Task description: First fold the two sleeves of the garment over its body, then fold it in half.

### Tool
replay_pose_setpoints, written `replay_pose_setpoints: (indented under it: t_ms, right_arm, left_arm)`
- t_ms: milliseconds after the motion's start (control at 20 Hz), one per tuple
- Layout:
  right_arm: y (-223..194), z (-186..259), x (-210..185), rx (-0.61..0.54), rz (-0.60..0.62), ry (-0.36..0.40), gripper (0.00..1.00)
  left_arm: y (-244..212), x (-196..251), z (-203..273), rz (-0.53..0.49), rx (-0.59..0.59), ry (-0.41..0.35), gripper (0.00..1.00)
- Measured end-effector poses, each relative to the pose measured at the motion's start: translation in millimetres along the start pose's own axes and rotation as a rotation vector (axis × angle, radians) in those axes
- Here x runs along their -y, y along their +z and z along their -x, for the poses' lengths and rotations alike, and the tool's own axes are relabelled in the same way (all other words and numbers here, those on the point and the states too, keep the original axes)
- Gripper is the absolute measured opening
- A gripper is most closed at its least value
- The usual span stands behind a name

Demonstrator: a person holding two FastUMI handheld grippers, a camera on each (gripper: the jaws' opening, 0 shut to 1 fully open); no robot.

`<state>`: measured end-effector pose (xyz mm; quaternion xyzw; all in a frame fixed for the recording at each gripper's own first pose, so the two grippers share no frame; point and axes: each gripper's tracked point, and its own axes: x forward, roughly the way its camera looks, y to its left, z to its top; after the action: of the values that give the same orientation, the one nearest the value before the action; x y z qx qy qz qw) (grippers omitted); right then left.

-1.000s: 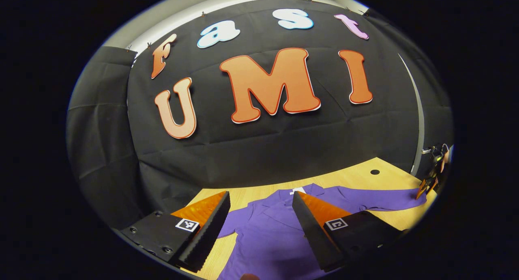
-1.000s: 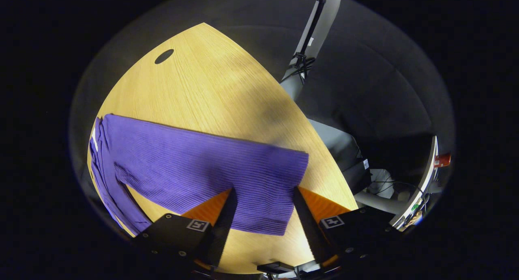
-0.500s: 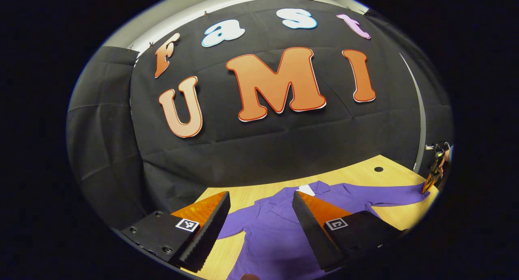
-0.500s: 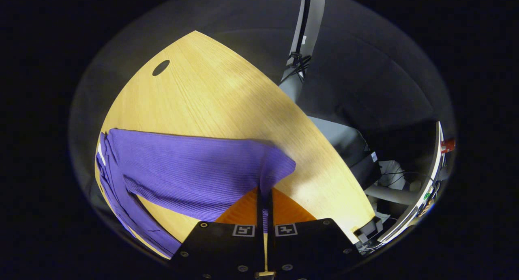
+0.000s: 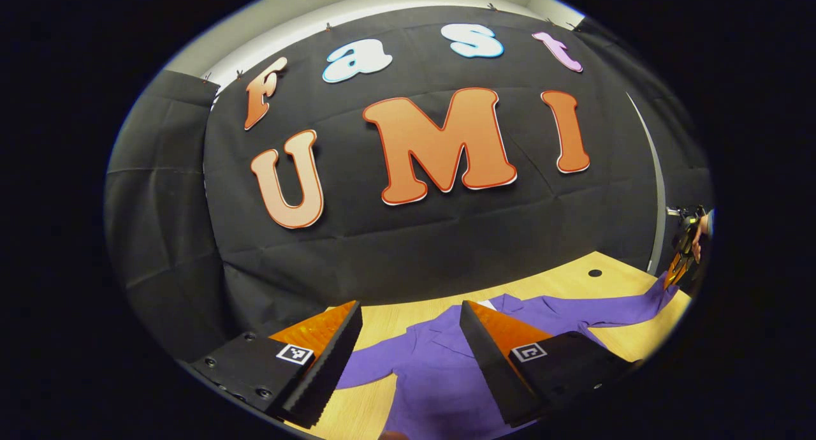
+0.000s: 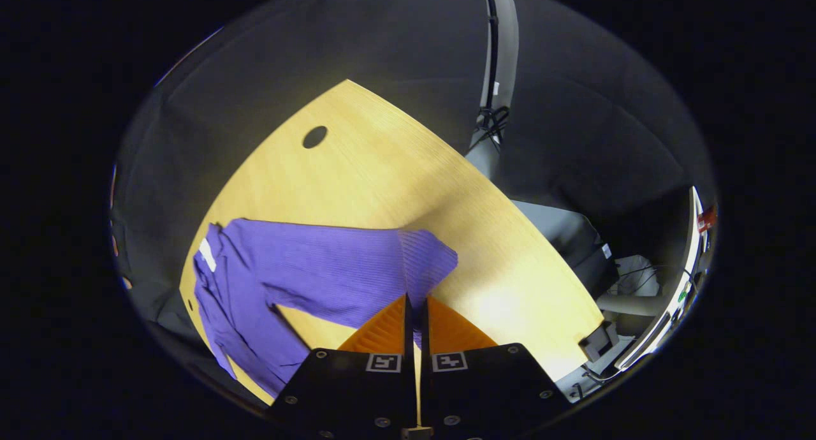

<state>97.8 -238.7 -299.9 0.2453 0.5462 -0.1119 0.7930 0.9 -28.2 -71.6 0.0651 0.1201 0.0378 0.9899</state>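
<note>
A purple ribbed garment [image 5: 440, 370] lies on the wooden table [image 5: 561, 280], collar toward the booth wall. My left gripper [image 5: 408, 319] hovers open above the garment's body, holding nothing. In the right gripper view, my right gripper [image 6: 415, 300] is shut on the cuff end of the garment's long sleeve [image 6: 331, 268], which rises off the table [image 6: 382, 172] toward the closed fingers. The left gripper view shows that right gripper [image 5: 677, 273] far off at the right edge, held by a hand, with the sleeve [image 5: 599, 309] stretched up to it. The garment's other sleeve [image 5: 370, 370] lies flat beside my left fingers.
A round dark cable hole [image 6: 314, 136] sits in the table near its far edge. Beyond the table's right edge stand a grey post with cables [image 6: 494, 102] and equipment on the floor [image 6: 631, 280]. The black booth wall [image 5: 408, 236] runs close behind the table.
My right gripper went from open over the sleeve end to shut on it, then lifted it off the table. My left gripper stayed open and shifted slightly left.
</note>
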Motion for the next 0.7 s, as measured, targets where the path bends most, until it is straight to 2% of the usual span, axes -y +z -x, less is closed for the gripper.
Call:
replay_pose_setpoints:
  t_ms: [150, 250, 450, 700]
  right_arm:
    - [5, 26, -35, 0.037, 0.025, 0.048, 0.03]
    - [8, 35, -49, 0.061, 0.052, 0.038, 0.03]
    - [6, 59, -95, 0.099, 0.102, 0.091, 0.03]
    - [-7, 75, -157, 0.097, 0.146, 0.168, 0.03]
  left_arm:
    - [0, -14, 0, 0.012, 0.010, -0.004, 0.96]
    - [-1, -27, 1, 0.024, 0.013, -0.003, 0.96]
    - [-2, -59, 4, 0.046, 0.027, 0.021, 0.96]
    - [-14, -91, 5, 0.062, 0.012, 0.045, 0.96]
